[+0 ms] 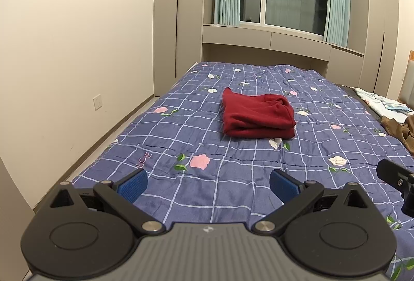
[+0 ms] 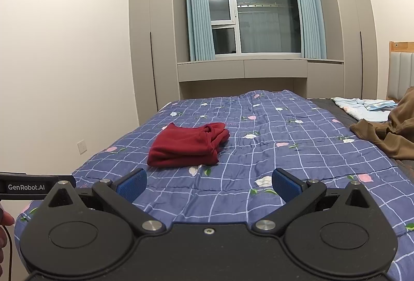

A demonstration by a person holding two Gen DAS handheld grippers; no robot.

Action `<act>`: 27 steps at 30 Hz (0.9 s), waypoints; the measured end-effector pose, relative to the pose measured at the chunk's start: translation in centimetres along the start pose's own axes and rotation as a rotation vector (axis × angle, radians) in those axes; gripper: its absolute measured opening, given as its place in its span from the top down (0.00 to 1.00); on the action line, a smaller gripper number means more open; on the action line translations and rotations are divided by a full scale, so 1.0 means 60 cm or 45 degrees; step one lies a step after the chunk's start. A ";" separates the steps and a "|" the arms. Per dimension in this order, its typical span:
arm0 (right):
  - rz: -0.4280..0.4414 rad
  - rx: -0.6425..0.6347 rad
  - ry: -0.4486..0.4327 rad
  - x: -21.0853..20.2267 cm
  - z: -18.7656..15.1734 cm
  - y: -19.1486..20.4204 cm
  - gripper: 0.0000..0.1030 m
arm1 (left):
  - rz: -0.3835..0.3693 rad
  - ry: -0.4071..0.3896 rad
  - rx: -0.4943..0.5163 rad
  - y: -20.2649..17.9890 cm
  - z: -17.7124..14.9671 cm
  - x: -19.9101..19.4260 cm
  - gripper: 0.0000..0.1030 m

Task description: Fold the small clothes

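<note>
now red garment (image 1: 257, 114) folded on quilt (image 1: 207, 177), both tongs agape

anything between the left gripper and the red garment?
Only bare quilt lies between left gripper and folded red garment; left wrist view shows it.

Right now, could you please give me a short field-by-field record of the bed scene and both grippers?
surface: blue checked floral quilt
red garment: folded, lying flat mid-quilt, touched by neither gripper
left gripper: open, empty, short of the garment
right gripper: open, empty, short of the garment
brown garment: unfolded heap at the quilt's right edge
light blue cloth: beyond the brown heap
</note>
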State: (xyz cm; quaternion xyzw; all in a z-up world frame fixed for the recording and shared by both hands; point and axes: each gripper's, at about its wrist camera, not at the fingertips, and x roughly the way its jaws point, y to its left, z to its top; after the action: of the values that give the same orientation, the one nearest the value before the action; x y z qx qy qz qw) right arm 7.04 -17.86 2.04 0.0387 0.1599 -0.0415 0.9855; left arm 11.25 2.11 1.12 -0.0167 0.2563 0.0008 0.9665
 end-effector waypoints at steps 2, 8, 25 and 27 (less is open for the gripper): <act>-0.001 0.000 0.000 0.000 0.000 0.000 0.00 | 0.000 0.001 0.001 0.000 0.000 0.000 0.01; -0.001 0.001 0.000 0.001 0.000 0.000 0.00 | 0.000 0.000 0.001 -0.001 0.000 0.000 0.01; 0.001 0.002 0.005 0.003 -0.001 -0.001 0.00 | -0.004 0.005 0.003 0.000 -0.002 0.002 0.01; 0.001 0.002 0.007 0.005 -0.002 0.000 0.00 | -0.007 0.004 0.001 0.001 -0.003 0.003 0.01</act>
State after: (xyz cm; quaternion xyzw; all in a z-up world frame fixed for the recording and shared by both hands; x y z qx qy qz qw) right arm 7.28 -17.87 1.84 0.0396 0.1626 -0.0411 0.9850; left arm 11.31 2.14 0.90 -0.0169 0.2579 -0.0021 0.9660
